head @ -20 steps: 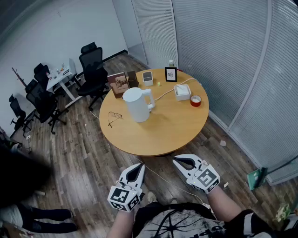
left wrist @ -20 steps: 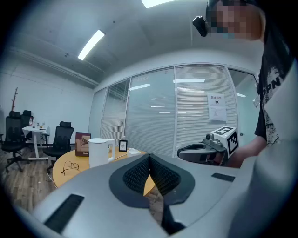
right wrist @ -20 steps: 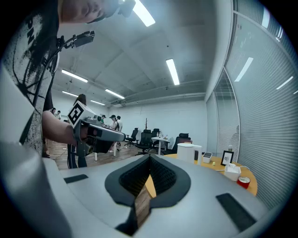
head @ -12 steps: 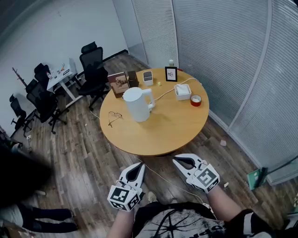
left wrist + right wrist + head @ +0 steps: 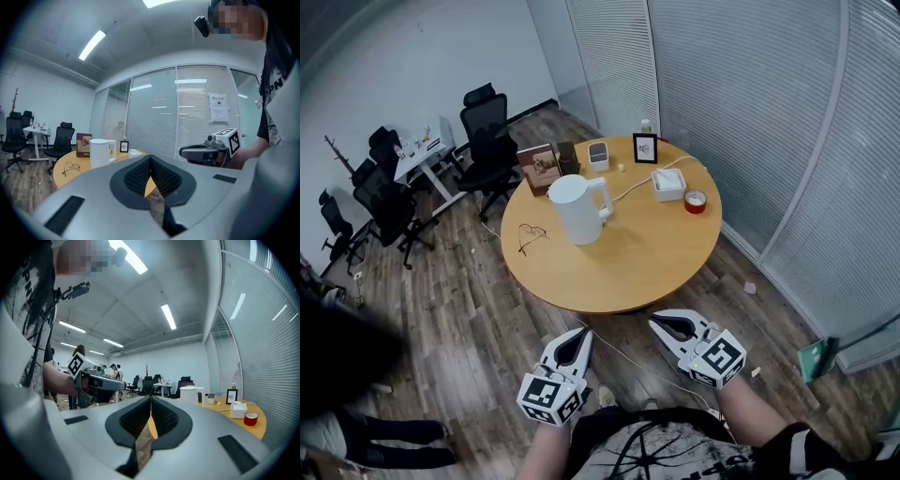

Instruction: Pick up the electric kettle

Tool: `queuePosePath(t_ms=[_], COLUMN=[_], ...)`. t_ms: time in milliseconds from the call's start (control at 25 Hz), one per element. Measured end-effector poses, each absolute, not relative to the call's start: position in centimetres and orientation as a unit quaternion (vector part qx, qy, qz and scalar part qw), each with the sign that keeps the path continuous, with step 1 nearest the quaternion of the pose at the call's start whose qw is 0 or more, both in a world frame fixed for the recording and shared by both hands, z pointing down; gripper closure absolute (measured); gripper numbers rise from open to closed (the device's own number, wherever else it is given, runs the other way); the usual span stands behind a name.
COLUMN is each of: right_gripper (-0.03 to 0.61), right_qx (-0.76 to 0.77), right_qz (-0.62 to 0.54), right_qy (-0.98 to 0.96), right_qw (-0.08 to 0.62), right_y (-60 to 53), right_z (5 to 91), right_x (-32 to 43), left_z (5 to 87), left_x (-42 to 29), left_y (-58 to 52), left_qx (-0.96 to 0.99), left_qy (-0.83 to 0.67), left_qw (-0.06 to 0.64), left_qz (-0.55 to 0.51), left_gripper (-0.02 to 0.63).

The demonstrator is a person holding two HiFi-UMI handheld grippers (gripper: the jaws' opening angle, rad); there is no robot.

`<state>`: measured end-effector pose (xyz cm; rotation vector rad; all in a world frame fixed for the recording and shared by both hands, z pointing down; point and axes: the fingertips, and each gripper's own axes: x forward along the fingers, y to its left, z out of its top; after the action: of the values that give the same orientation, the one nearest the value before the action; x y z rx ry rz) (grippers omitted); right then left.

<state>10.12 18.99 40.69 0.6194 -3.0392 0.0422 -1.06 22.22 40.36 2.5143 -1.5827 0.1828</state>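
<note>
Approach stage, no contact yet. The kettle (image 5: 577, 209) stands upright on the far left part of the round bench (image 5: 628, 267), with its handle (image 5: 605, 200) turned to the right in the head view. Glasses (image 5: 530, 234) lie just beside it on the left. Both tools hang low, in front of the bench's near edge and well apart from the kettle. The left hand-held gripper (image 5: 575, 345) is clenched on nothing, and so is the right hand-held gripper (image 5: 666, 325).

Since the handle faces its side, the right one seems the better choice. Its jaws should part before the reach, straddle the handle's upright bar, close firmly, then lift straight up. A white cord (image 5: 630, 191) lies near the handle and could snag.
</note>
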Motion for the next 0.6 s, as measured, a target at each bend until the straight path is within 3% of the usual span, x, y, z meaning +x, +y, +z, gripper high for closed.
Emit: queuePosePath(t_ms=[600], right_gripper=[0.557], right_qx=[0.207], right_qz=[0.000], right_qy=[-0.978], right_qw=[0.021], right_y=[17.1], right_z=[40.9], right_x=[8.2], left_z=[40.6], left_x=[-2.4], left_y=[19.6], left_qx=[0.849], left_qy=[-0.519], left_qw=[0.080], left_qz=[0.060], left_gripper=[0.614])
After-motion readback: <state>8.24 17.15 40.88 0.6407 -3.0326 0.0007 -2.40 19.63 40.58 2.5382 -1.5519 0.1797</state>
